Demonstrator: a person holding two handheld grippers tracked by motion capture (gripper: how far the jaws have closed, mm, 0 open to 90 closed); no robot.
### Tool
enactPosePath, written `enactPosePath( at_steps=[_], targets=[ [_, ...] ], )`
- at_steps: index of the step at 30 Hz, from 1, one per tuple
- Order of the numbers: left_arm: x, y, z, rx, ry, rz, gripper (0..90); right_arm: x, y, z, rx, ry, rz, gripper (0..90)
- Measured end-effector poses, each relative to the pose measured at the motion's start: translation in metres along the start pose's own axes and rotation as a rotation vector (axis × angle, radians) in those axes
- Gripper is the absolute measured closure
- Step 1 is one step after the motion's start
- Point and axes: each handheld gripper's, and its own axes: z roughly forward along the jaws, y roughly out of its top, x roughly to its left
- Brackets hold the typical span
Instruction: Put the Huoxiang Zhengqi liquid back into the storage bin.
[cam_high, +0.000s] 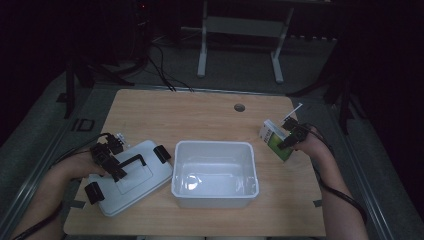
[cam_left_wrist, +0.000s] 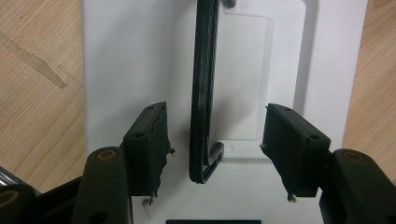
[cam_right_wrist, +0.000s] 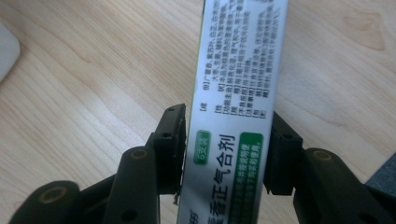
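White-and-green medicine box (cam_high: 275, 139) at the table's (cam_high: 210, 120) right edge, gripped on both narrow sides by the right tool (cam_high: 292, 137), pads pressed against it. Empty white bin (cam_high: 215, 172) at centre. To its left, white lid (cam_high: 131, 176) lying flat with black handle (cam_left_wrist: 204, 93) standing between the left tool's (cam_high: 111, 161) parted, untouching pads.

Table (cam_high: 210, 117): pale wood, matt, fine grain showing. Bin (cam_high: 215, 192) and lid (cam_high: 142, 155): white plastic, smooth, the bin's floor glossy. Lid handle (cam_left_wrist: 204, 93): black plastic, ribbed. Box (cam_right_wrist: 238, 93): printed card, slightly glossy. Gripper pads (cam_left_wrist: 148, 140): matt black, worn edges.
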Motion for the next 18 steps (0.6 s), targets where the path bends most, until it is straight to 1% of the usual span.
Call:
enactPosePath(
  at_steps=[1,2,3,5,6,8,12,14,15,16,18],
  targets=[
    [0.0,0.0,0.001,0.004,0.002,0.0,40.8,0.0,0.0,0.0,0.0,0.0,0.0,60.2],
    [0.001,-0.001,0.002,0.004,-0.001,-0.007,40.8,-0.001,-0.001,-0.001,0.0,-0.023,-0.005,62.7],
    [0.001,-0.001,0.003,0.007,-0.002,-0.009,40.8,-0.001,-0.001,-0.002,0.002,-0.031,-0.009,63.2],
    [0.001,-0.002,0.003,0.007,-0.004,-0.007,40.8,-0.001,-0.002,-0.003,0.006,-0.028,-0.007,63.6],
    [0.001,-0.001,0.004,0.011,-0.002,-0.004,40.8,0.0,-0.003,-0.005,0.007,-0.036,-0.016,63.8],
    [0.001,-0.001,0.004,0.014,-0.001,-0.003,40.8,0.001,-0.005,-0.008,0.008,-0.043,-0.018,63.9],
    [0.0,0.0,0.004,0.007,-0.002,-0.004,40.8,0.001,-0.009,-0.014,0.01,-0.044,-0.027,64.1],
    [-0.001,0.001,0.003,0.01,0.001,-0.002,40.8,0.003,-0.013,-0.02,0.009,-0.036,-0.037,64.1],
    [-0.001,0.001,0.003,0.01,0.001,-0.002,40.8,0.003,-0.013,-0.02,0.009,-0.036,-0.037,64.1],
    [-0.001,0.001,0.003,0.008,0.002,-0.001,40.8,0.006,-0.016,-0.025,0.005,-0.032,-0.045,64.2],
    [-0.001,0.0,0.002,0.007,0.001,-0.002,40.8,0.007,-0.017,-0.027,-0.001,-0.03,-0.05,64.2]
  ],
)
